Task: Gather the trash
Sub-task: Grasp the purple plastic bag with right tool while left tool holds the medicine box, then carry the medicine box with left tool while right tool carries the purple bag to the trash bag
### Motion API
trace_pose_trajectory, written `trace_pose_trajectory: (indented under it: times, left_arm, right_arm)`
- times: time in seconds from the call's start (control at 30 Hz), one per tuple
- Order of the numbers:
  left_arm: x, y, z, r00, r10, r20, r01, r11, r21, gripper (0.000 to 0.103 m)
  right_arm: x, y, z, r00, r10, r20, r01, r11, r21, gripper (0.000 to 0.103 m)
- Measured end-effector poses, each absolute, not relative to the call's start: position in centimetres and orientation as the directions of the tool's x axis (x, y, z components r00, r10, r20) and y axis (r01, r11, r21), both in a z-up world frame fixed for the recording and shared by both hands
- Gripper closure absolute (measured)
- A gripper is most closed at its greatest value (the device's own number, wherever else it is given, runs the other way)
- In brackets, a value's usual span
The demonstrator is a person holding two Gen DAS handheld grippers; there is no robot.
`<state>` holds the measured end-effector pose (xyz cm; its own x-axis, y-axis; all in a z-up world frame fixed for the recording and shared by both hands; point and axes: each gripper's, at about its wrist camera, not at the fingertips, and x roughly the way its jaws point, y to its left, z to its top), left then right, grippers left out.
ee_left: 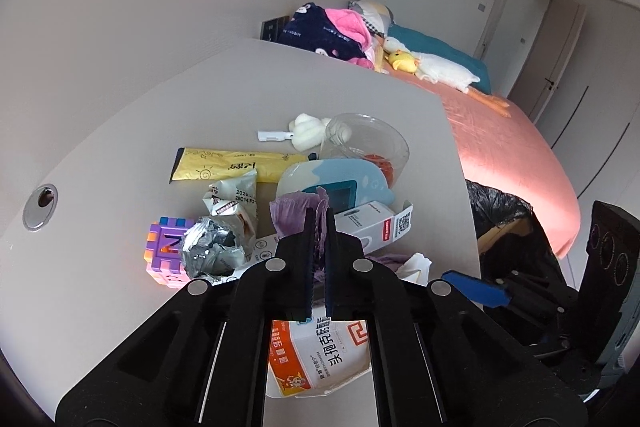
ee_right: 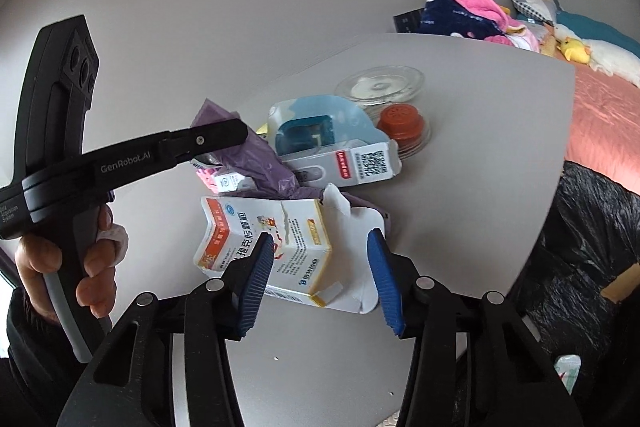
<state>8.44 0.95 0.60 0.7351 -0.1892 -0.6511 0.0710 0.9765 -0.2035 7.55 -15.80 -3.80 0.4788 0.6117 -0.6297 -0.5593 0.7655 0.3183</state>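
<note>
On the tabletop (ee_left: 120,155) — two cardboard boxes (ee_right: 280,239) (ee_right: 348,163), one purple bag (ee_left: 296,213), one foam cube (ee_left: 166,251) — two crumpled wrappers (ee_left: 212,251) (ee_left: 234,199).

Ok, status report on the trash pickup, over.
Left claw shut on purple plastic bag. Right claw open, astride torn medicine box, pads not pressing. Black trash bag beside the table; nothing in the way.

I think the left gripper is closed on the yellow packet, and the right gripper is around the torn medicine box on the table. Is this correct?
Not quite. The left gripper is closed on the purple plastic bag, not on the yellow packet, which lies untouched further back; the left wrist view shows this. The rest holds: the right gripper is around the torn medicine box on the table.
</note>
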Motion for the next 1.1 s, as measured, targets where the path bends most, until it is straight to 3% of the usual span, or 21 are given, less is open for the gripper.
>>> trace_pose_trajectory:
  times: [0.33, 0.53, 0.6, 1.1]
  left_arm:
    - [8.1, 1.6, 4.1, 0.775, -0.197, -0.600, 0.097, 0.976, -0.196, 0.101]
    - [7.8, 1.9, 4.6, 0.780, -0.192, -0.595, 0.090, 0.976, -0.197, 0.101]
    - [7.6, 2.0, 4.7, 0.782, -0.189, -0.594, 0.085, 0.976, -0.198, 0.101]
    - [6.0, 0.8, 7.6, 0.814, -0.187, -0.549, 0.101, 0.978, -0.184, 0.101]
  right_arm:
    - [8.5, -13.6, -4.8, 0.429, 0.611, -0.665, -0.598, 0.744, 0.297, 0.063]
    - [8.5, -13.3, -5.5, 0.368, 0.656, -0.659, -0.623, 0.700, 0.349, 0.095]
    - [8.4, -13.5, -5.4, 0.359, 0.669, -0.650, -0.627, 0.689, 0.362, 0.100]
    - [7.0, -17.5, -0.9, 0.509, 0.664, -0.547, -0.602, 0.729, 0.326, 0.101]
